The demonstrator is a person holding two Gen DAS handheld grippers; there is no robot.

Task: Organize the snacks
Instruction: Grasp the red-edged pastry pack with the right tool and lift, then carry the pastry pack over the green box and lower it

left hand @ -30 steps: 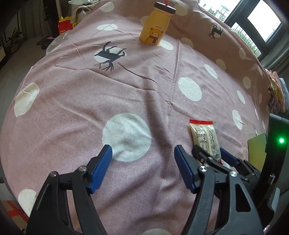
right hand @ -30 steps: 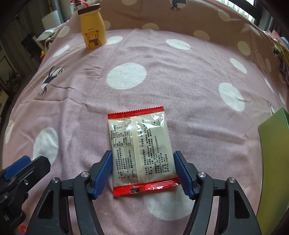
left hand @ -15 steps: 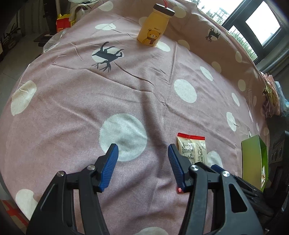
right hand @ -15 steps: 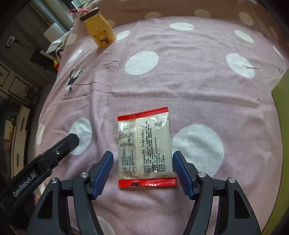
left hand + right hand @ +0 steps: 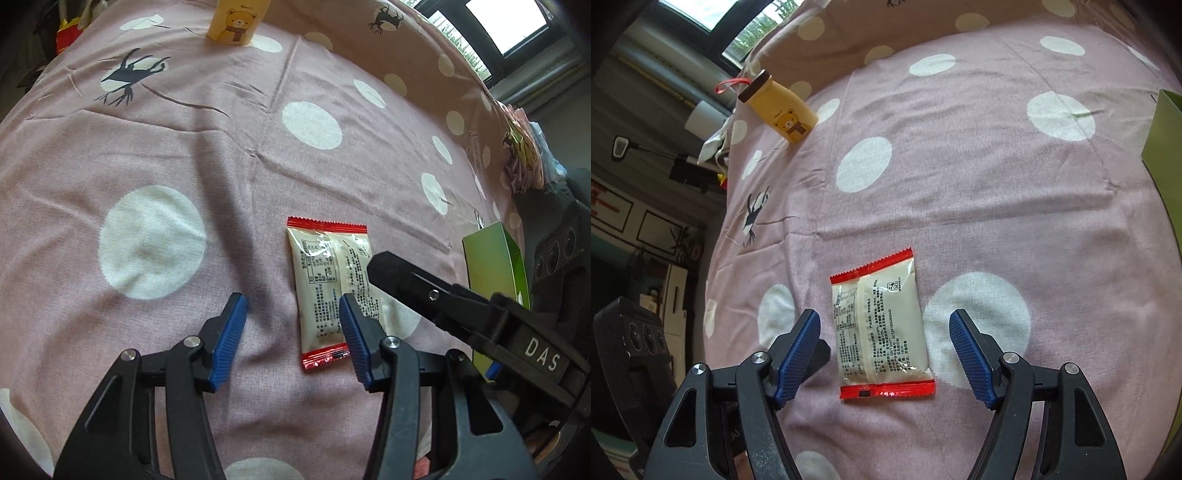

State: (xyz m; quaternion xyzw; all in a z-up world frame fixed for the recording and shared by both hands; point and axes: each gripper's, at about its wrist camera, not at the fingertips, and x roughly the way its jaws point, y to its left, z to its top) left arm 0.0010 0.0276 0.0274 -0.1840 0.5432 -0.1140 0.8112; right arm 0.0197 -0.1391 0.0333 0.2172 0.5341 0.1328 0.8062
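Two grippers now hang over one snack packet (image 5: 882, 328) lying flat on the spotted bedspread (image 5: 960, 184): the right gripper (image 5: 884, 354) has just widened its empty fingers astride it, while the left gripper (image 5: 291, 332), narrowing and empty, has slid in from nine o'clock, so pickup looks imminent.

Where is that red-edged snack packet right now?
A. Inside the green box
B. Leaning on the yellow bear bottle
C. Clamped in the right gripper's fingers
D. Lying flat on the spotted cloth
D: the snack packet lies flat on the spotted cloth, the right gripper open around it without touching.
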